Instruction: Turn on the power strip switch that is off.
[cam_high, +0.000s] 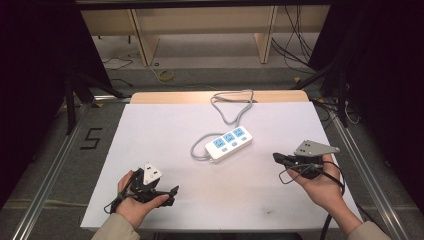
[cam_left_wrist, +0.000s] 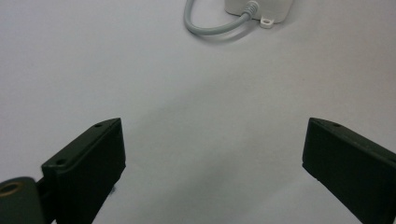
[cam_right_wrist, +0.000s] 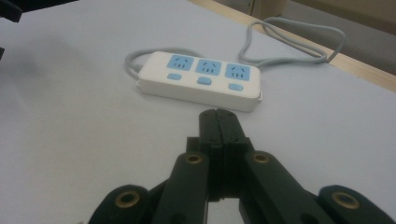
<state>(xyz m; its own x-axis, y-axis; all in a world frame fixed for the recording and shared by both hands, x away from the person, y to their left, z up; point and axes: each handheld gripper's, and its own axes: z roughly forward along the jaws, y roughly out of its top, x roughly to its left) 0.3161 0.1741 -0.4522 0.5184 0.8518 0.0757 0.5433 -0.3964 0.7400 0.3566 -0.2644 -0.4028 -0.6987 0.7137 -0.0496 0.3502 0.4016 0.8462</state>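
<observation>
A white power strip (cam_high: 229, 142) with three blue sockets lies near the middle of the white table sheet; its grey cable (cam_high: 231, 107) loops toward the far edge. In the right gripper view the strip (cam_right_wrist: 200, 80) lies just ahead of my right gripper (cam_right_wrist: 217, 116), whose jaws are pressed together with nothing between them. That right gripper (cam_high: 278, 158) sits to the right of the strip, held in a hand. My left gripper (cam_high: 174, 192) rests near the front left, held in a hand, its jaws (cam_left_wrist: 212, 154) wide apart over bare sheet, with the strip's cable end (cam_left_wrist: 254, 9) farther off.
The white sheet (cam_high: 160, 135) covers a wooden table whose far edge (cam_high: 170, 97) shows. Metal frame rails (cam_high: 47, 175) run along both sides. Wooden shelving and loose cables (cam_high: 295, 35) stand on the floor beyond the table.
</observation>
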